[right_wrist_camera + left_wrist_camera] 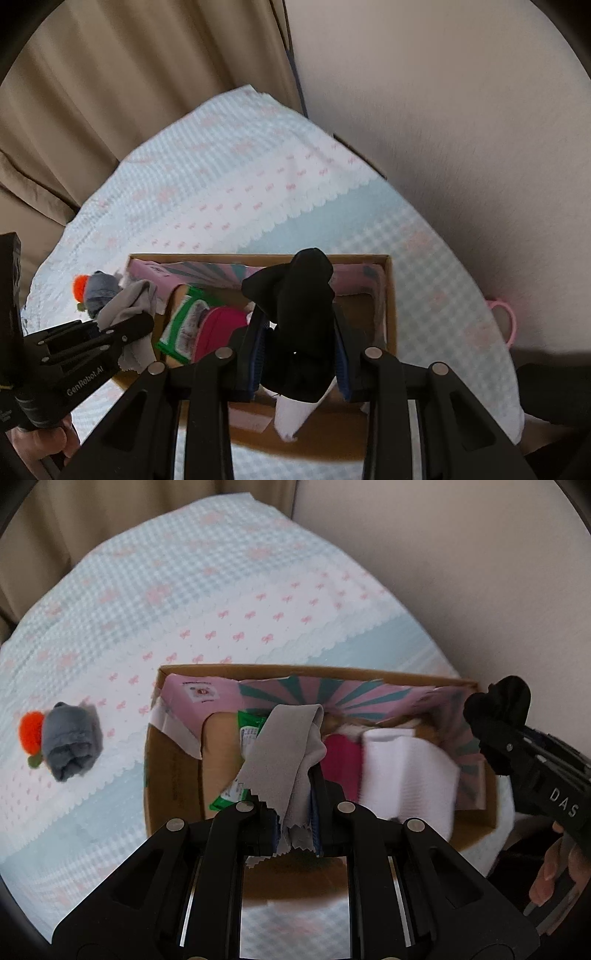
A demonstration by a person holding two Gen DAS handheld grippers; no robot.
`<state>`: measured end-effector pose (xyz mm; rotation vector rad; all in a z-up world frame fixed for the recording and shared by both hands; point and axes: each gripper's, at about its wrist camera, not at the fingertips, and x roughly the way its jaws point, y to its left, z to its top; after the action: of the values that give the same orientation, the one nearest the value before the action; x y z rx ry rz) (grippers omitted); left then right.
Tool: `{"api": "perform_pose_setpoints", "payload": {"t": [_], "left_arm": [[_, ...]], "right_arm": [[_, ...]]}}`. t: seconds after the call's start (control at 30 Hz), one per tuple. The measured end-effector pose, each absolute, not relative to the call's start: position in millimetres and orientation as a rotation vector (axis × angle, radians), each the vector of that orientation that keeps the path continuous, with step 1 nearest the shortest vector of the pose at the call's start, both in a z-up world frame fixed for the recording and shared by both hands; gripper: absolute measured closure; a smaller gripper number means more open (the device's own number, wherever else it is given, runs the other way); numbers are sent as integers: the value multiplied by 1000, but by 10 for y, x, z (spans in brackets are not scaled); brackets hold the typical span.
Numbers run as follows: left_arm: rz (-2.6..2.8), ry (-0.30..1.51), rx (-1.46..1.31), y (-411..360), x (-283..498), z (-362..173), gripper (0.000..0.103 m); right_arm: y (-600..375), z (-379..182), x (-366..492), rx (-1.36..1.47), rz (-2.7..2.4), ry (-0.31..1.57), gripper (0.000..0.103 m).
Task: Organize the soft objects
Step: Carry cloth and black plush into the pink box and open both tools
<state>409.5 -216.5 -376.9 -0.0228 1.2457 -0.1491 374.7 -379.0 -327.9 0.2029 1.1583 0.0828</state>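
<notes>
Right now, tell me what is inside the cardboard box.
The cardboard box holds a green packet, a magenta item, a white folded cloth and pink-and-teal patterned paper. The held grey cloth covers whatever lies beneath it.

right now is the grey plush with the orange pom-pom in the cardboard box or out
Out: the grey plush with the orange pom-pom lies on the checked bedspread, left of the cardboard box.

Pastel bedspread, brown box, mixed fabrics

Blue-white gingham bedspread (155, 590) with pink bows; brown cardboard box (173, 775), pink-teal striped lining; grey cloth (284, 746), black sock (299, 295), magenta and white folded cloths, orange-grey toy (62, 738)
</notes>
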Motion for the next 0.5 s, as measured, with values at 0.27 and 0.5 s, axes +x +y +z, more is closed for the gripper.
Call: {"api": "perform_pose_setpoints", "payload": {"t": [0.27,0.5], "left_arm": [[-161,1231,49,-2255,4138,-3785,74],[-128,1268,98,-2214,4092,-3814,0]], "right_arm": [[-3860,-3543,3870,289,79,1232,68],[-3881,-3497,3884,354,128,1226,0]]}}
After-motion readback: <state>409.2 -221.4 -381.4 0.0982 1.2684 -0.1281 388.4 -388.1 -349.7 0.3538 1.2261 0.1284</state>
